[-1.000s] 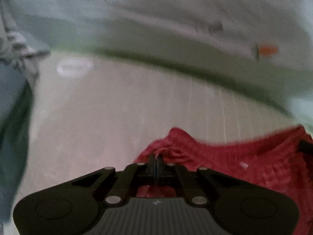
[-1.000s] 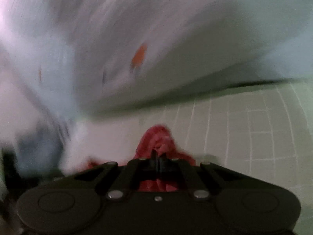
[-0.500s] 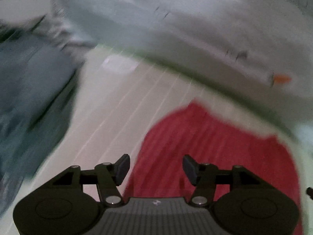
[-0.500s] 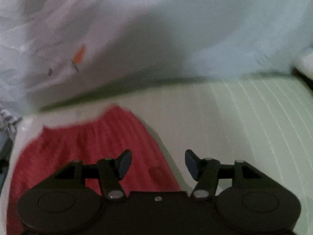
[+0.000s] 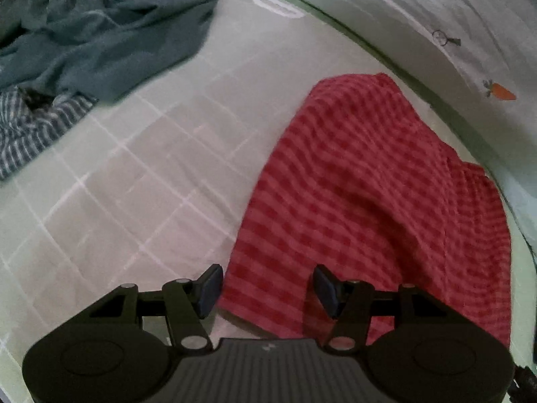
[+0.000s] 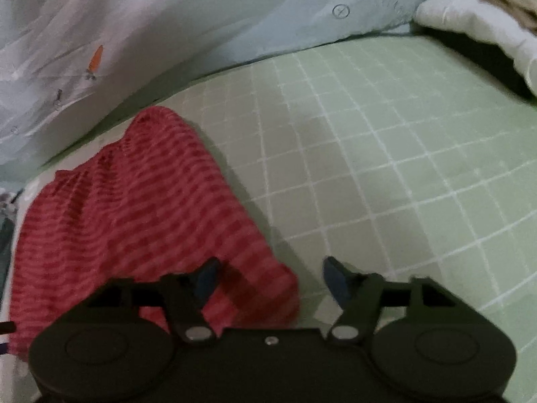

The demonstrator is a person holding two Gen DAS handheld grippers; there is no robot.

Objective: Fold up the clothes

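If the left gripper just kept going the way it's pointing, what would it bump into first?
Most likely the red checked cloth: the left gripper points down at its near edge, jaws closing slightly with nothing pinched. The green sheet lies just under it; depth is hard to judge.

Bedroom in a home, I'm working on a bed. Pale green bedsheet with white grid lines [image 6: 386, 168] covers the surface. Along its far edge lies a light grey-blue quilt printed with small orange carrots [image 5: 436, 10]. Crumpled teal-grey garment [image 5: 100, 33] and a blue-and-white striped shirt [image 5: 30, 131] are heaped at the far left corner. A red checked cloth [image 5: 369, 194] is spread on the sheet. White padded bedding [image 6: 476, 30] sits at the far right corner.
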